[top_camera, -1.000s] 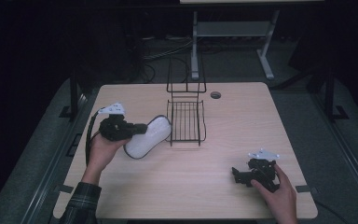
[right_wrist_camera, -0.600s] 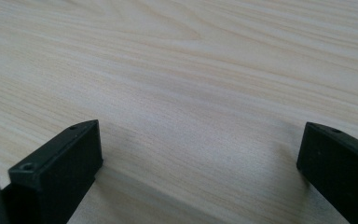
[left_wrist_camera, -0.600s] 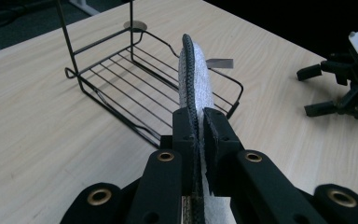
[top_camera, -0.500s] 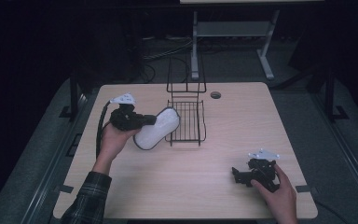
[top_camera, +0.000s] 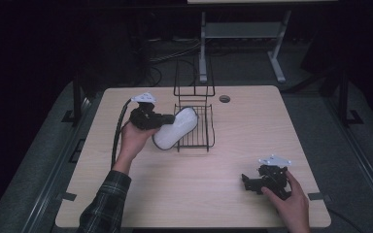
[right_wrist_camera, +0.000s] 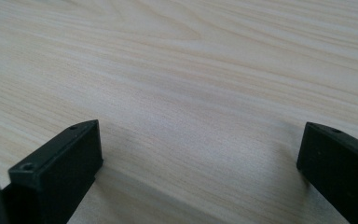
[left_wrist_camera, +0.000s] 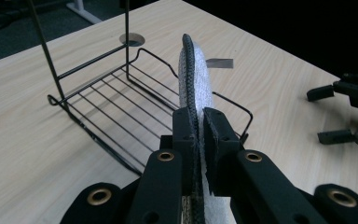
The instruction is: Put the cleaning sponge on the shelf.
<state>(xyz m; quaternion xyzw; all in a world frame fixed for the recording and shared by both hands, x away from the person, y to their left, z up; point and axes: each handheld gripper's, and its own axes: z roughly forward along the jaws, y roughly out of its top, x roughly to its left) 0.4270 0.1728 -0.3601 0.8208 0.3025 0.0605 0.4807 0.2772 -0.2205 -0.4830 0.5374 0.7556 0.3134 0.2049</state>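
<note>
A white oval pad with a dark corded rim (top_camera: 178,127) is clamped on edge between the jaws of my left gripper (top_camera: 167,119). In the left gripper view the pad (left_wrist_camera: 195,70) stands upright in that gripper (left_wrist_camera: 196,120), its far end over the low basket of a black wire rack (left_wrist_camera: 98,107). From above, the pad's tip overlaps the left side of the rack (top_camera: 209,145). My right gripper (top_camera: 245,181) rests on the table near the front right, jaws wide apart. In its own view the right gripper (right_wrist_camera: 200,154) has bare wood between the jaws.
The rack has a tall wire back (top_camera: 194,77) at its far side. A round cable hole (top_camera: 225,99) sits in the wooden table (top_camera: 199,194) behind the rack. A cable (top_camera: 118,131) trails from the left gripper. A dark floor surrounds the table.
My left hand has carried the pad to the right and a little away from me, so its tip now lies over the rack. The right gripper has stayed put.
</note>
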